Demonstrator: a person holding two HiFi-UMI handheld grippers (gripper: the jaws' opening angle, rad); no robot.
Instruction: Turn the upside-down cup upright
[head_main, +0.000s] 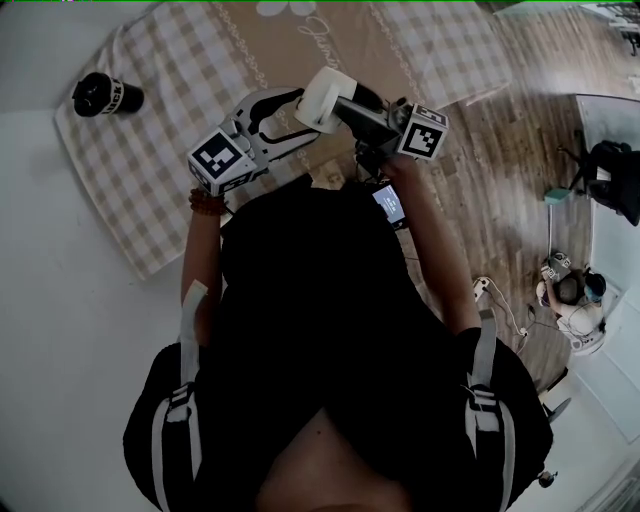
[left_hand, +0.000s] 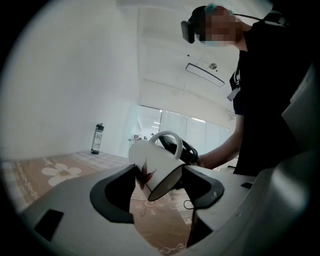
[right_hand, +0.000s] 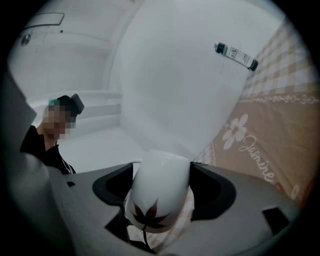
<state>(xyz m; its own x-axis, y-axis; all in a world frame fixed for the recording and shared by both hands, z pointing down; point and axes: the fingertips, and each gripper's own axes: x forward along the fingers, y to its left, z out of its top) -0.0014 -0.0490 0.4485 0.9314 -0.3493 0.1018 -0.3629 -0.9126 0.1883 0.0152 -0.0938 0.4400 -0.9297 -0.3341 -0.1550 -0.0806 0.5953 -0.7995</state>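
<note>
A white cup with a dark red leaf print hangs in the air over the cloth, in front of the person's chest. My right gripper is shut on the cup, with a pad on each side of its body. In the left gripper view the cup is tilted, its dark-rimmed mouth facing down and toward the camera and its handle on top. It lies between the jaws of my left gripper, which stand apart around it. In the head view the left gripper reaches in from the left and the right gripper from the right.
A black bottle lies on the far left of the checked cloth, which has a beige flowered panel in its middle. The cloth lies on a white table. Wooden floor with cables and gear is at the right.
</note>
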